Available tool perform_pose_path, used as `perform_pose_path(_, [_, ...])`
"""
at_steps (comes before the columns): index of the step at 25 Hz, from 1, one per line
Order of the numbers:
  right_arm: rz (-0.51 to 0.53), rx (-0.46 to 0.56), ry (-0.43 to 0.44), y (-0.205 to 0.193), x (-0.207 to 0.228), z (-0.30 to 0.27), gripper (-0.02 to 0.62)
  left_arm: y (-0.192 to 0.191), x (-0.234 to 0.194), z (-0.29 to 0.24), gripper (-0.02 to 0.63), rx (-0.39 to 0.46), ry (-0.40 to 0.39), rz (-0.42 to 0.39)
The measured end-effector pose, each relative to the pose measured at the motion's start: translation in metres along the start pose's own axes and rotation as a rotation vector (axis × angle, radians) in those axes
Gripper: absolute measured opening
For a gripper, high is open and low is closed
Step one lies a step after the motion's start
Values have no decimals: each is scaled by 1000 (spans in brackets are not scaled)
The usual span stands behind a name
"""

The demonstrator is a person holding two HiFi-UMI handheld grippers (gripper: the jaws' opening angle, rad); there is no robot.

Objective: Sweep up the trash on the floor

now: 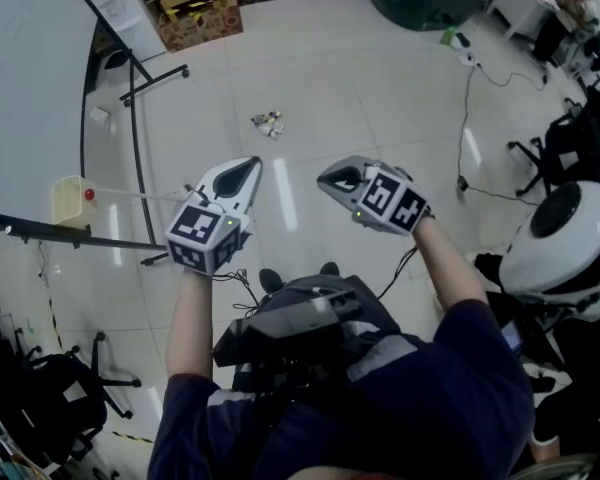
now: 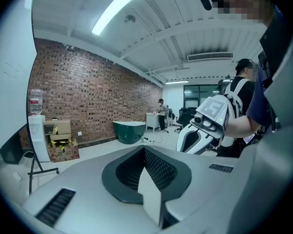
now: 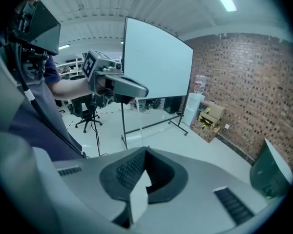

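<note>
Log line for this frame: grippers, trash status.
left gripper: shut, empty | right gripper: shut, empty | trash: small pile on floor ahead of both grippers | sweeping: not started

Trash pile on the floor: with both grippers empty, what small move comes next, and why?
Probably reach the left gripper toward the yellow scoop by the whiteboard stand: it and the right gripper are shut and empty, and the trash lies unswept ahead.

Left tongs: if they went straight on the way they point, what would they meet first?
The way looks free nearby. The left tongs likely pass above the trash toward floor before the green tub; depth unclear.
</note>
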State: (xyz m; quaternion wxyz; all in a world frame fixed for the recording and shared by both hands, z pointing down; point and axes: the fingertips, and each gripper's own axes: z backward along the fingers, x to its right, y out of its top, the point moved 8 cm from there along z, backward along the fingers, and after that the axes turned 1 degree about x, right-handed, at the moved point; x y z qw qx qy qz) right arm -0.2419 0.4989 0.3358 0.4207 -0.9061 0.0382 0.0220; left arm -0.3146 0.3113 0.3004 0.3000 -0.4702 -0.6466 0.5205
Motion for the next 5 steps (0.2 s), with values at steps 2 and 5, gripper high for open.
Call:
perform_pose_path(2, [0, -4, 1, -5, 3, -1, 8, 2, -4, 2, 0, 7, 17, 7])
perform_pose_path(5, [-3, -11, 5, -10, 6, -7, 9, 2, -12, 6, 0, 13, 43, 13])
